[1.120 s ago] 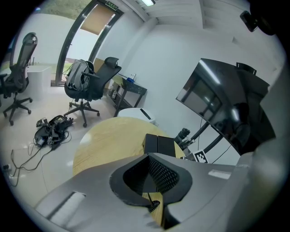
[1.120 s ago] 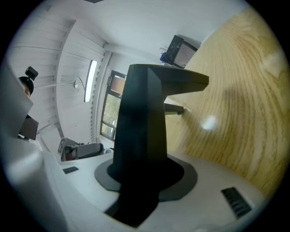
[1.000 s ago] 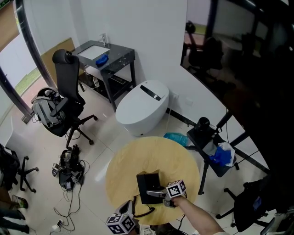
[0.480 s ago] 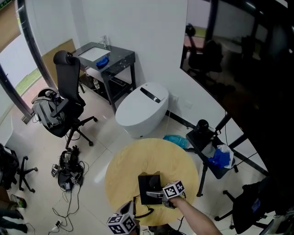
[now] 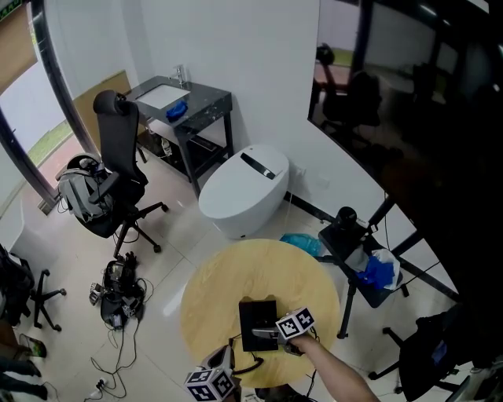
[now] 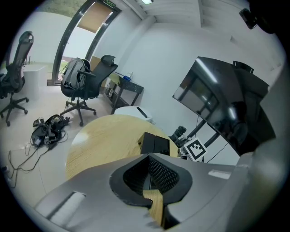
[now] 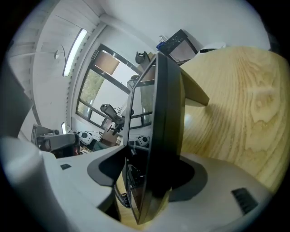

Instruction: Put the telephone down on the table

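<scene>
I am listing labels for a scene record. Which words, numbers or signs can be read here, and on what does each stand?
No text is readable.
Green sign near the ceiling: lettering too small to read.
Marker cube: black-and-white square pattern, no words.
Telephone: no print visible.

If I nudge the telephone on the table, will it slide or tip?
Tipping looks unlikely: the telephone lies flat and low on the table. It looks rigid, so should push as one piece, though its coiled cord may drag. The right gripper has its jaws opening around it.
</scene>
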The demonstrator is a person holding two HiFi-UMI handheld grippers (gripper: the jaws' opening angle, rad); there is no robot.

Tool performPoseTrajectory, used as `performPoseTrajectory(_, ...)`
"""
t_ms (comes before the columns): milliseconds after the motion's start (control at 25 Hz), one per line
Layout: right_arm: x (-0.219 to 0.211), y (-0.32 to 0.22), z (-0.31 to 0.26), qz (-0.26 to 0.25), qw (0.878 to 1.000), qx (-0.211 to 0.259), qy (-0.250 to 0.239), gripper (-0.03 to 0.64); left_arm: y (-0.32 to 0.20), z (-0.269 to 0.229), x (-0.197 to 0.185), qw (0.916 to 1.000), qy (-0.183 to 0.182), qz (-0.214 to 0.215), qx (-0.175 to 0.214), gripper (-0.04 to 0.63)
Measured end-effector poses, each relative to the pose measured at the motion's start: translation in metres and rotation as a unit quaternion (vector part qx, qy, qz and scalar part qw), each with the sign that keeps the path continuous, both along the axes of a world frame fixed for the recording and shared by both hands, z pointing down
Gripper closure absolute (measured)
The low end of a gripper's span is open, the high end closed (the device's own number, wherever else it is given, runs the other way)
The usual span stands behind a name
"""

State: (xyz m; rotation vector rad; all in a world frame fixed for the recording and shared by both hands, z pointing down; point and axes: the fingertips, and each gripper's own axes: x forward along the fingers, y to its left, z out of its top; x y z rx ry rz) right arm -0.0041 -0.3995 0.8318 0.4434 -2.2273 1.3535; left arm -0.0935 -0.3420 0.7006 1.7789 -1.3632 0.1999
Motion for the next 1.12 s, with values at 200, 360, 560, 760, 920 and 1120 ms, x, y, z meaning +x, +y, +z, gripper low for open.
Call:
performPoseTrajectory(200,0.010,-0.003,0.005,0.005,0.999,0.011,0.037,0.271,-0.001,0.006,0.003,1.0000,-0.002,0.008,0.003,0.607)
performPoseTrajectory(360,0.018,-0.008,0.009,-0.003,0.996,0.043,0.081,0.242,-0.002,0.007,0.011,0.9999,-0.001,0.016,0.002,0.607)
performPoseTrajectory(560,0.029,-0.008,-0.001,0.011,0.992,0.066,0.106,0.197,-0.001,0.000,0.010,0.9997,-0.006,0.022,0.008,0.607)
performPoseTrajectory(760,0.062,-0.013,-0.060,0.138,0.984,0.097,0.050,0.178,0.002,-0.008,-0.005,0.9994,-0.018,0.023,0.019,0.607)
performPoseTrajectory(920,0.081,0.014,-0.091,0.206,0.975,0.086,0.021,0.261,0.009,-0.022,-0.020,0.9986,-0.024,0.022,0.041,0.607)
performPoseTrajectory(1120,0.103,0.050,-0.116,0.263,0.956,0.117,0.046,0.441,0.027,-0.047,-0.019,0.9963,-0.015,0.031,0.079,0.607)
